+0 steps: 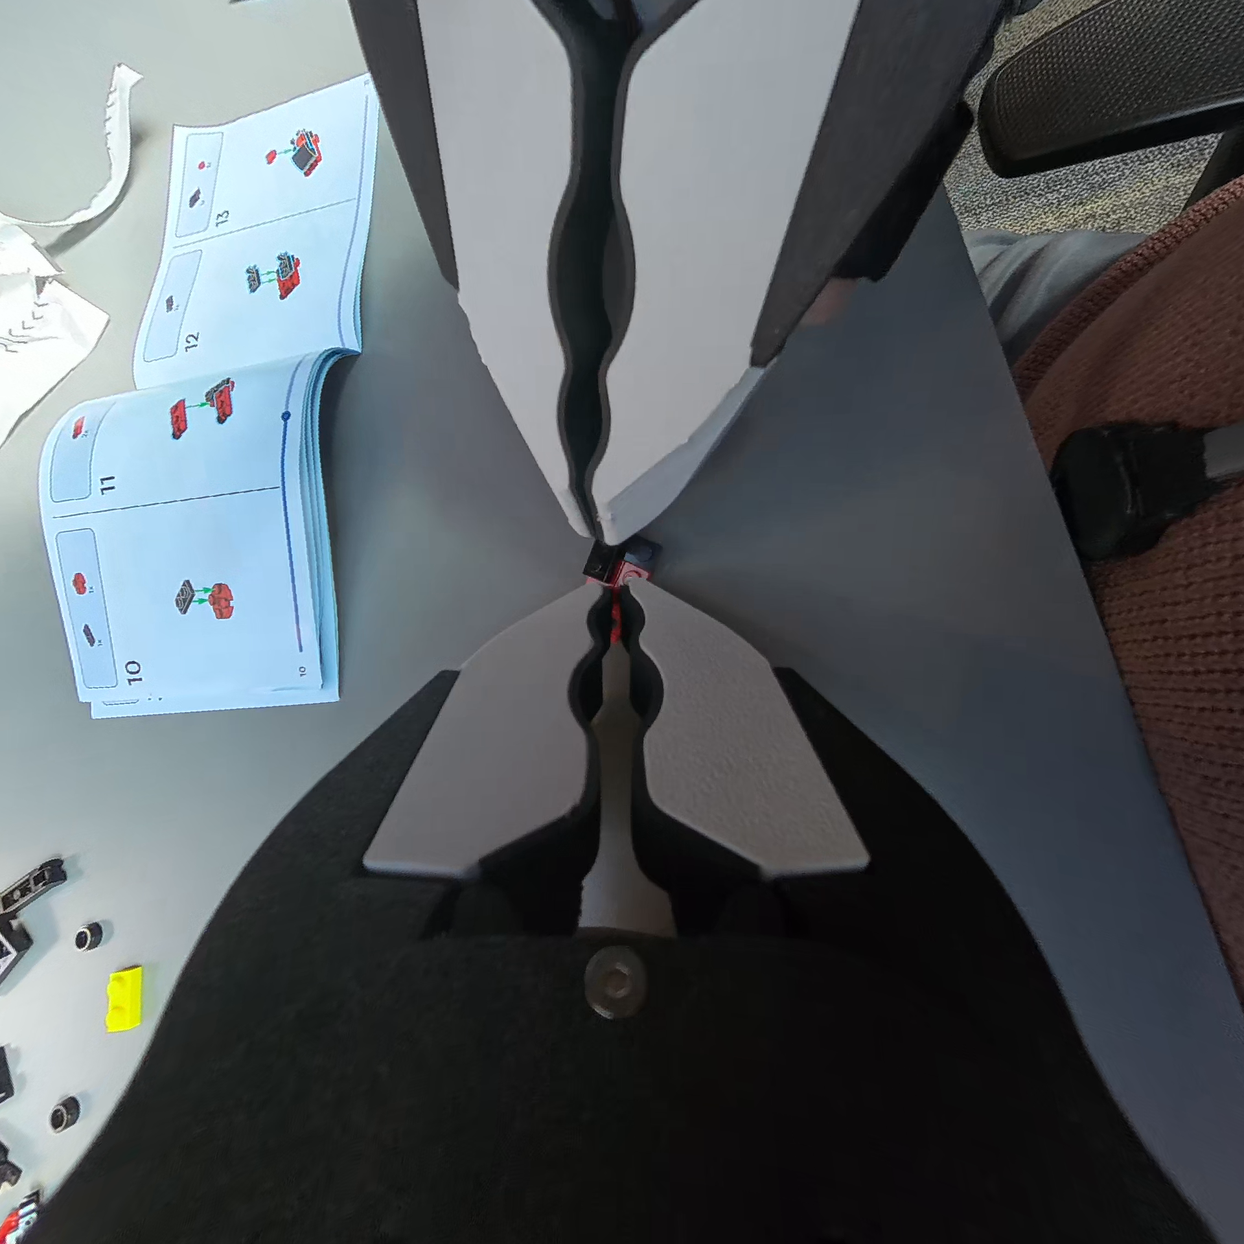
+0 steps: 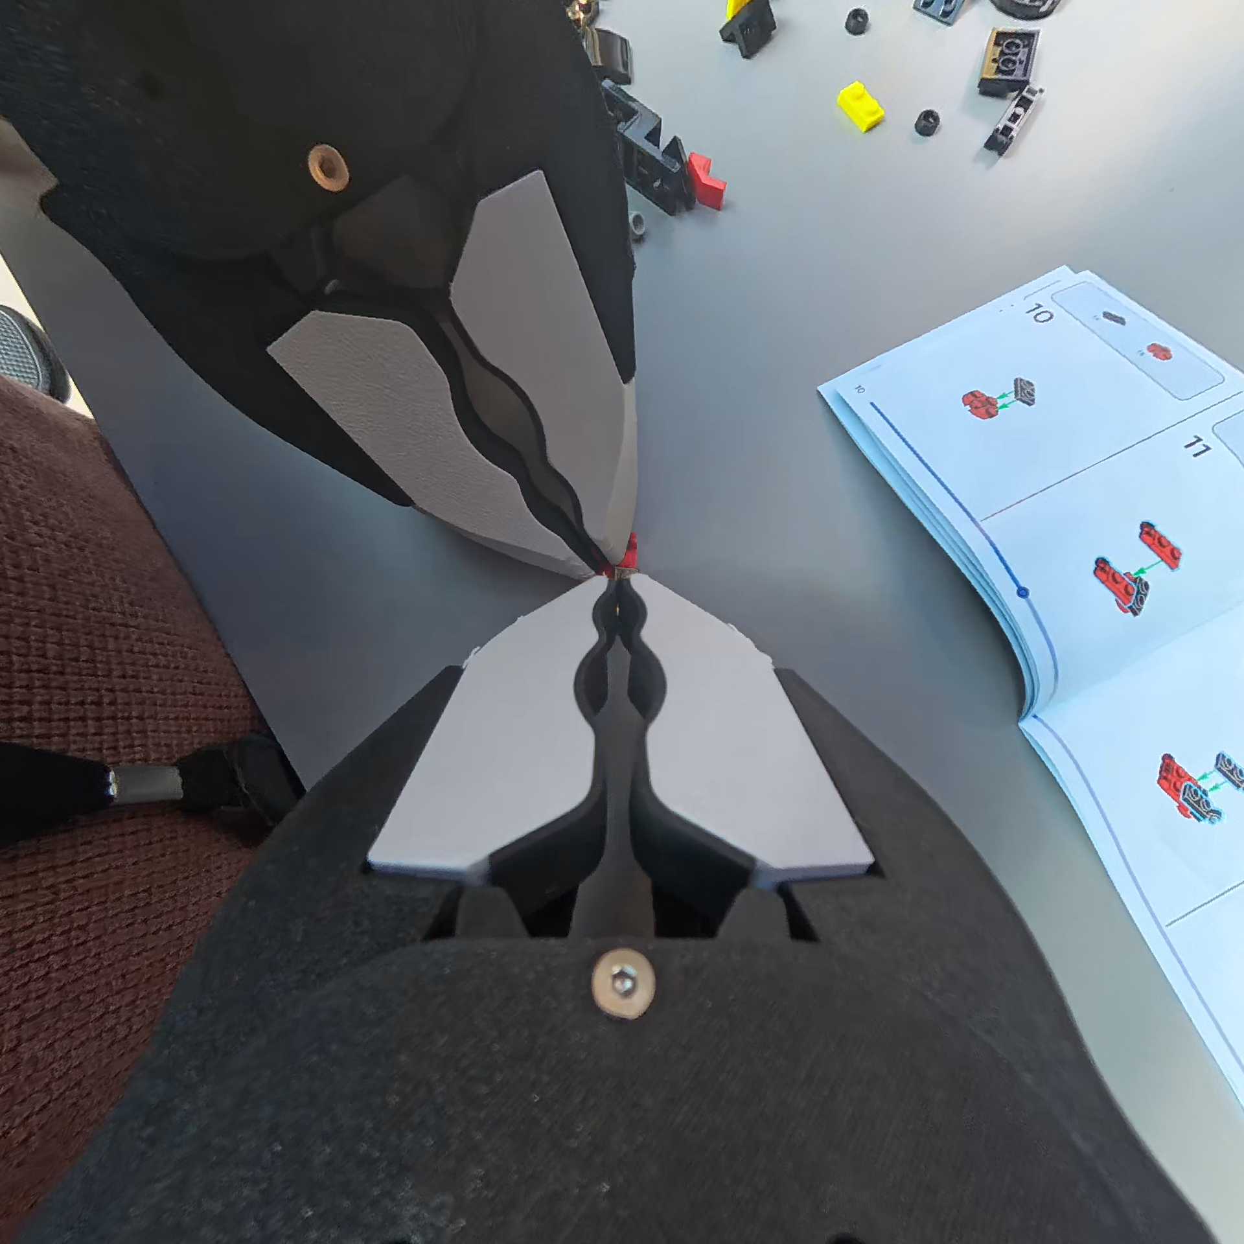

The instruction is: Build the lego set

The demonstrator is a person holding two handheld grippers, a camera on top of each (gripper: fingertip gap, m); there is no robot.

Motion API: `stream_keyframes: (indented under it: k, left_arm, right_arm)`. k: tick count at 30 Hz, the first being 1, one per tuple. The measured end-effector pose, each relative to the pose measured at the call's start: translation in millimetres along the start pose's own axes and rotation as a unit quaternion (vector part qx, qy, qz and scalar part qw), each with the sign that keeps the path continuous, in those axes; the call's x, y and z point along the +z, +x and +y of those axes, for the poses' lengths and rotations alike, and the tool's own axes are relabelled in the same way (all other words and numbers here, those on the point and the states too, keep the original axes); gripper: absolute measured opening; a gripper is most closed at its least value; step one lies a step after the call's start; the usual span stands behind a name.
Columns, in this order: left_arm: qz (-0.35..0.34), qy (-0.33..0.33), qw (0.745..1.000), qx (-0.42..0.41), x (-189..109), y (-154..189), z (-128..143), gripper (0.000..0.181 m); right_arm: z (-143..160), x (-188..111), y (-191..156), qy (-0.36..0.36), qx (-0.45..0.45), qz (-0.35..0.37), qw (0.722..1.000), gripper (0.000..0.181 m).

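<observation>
A small lego assembly [image 1: 616,567] of red, black and dark blue pieces is held in the air between the two grippers, tip to tip. My left gripper [image 1: 614,596] is shut on its red part. My right gripper [image 1: 598,535] comes in from the top of the left wrist view, shut on the black piece [image 1: 601,561]. In the right wrist view my right gripper [image 2: 616,587] is shut at the bottom. The left gripper [image 2: 606,565] reaches in from the upper left, with a bit of red piece [image 2: 631,550] showing. Most of the assembly is hidden by the fingertips.
An open instruction booklet [image 1: 202,538] lies on the grey table [image 1: 437,471], also in the right wrist view [image 2: 1077,538]. Loose pieces lie beyond it: a yellow brick [image 2: 860,106], a red piece [image 2: 707,178], several black parts [image 2: 1008,57]. Torn paper [image 1: 40,303] lies far left. A person's maroon sweater [image 1: 1158,606] is at the table edge. Only a small space, under 4 cm, lies between the two pairs of fingers.
</observation>
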State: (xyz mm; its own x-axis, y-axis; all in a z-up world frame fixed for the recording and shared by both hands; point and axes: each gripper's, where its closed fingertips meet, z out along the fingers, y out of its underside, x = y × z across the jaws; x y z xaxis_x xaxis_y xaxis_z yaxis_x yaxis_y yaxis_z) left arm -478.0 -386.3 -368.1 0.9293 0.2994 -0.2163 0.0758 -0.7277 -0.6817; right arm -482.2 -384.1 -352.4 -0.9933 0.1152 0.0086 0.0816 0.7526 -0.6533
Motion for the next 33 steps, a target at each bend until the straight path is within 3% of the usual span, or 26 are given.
stream_keyframes:
  k: [1, 7, 23, 33]
  left_arm:
    - [0.001, 0.000, 1.000, -0.001, 0, 0, 0, 0.002]
    - [0.003, -0.001, 1.000, 0.001, 0, 0, 0, 0.002]
    - [0.002, 0.003, 1.000, -0.001, 0, 0, -1, 0.002]
    - [0.005, 0.009, 1.000, -0.003, 0, -2, 0, 0.002]
  right_arm:
    - [1, 1, -1, -0.006, -0.003, -0.001, 1.000, 0.000]
    - [2, 7, 6, -0.009, 0.002, 0.017, 1.000, 0.000]
    - [8, 11, 1, -0.032, 0.030, -0.014, 0.999, 0.000]
    - [10, 12, 0, -0.095, 0.025, -0.042, 0.994, 0.000]
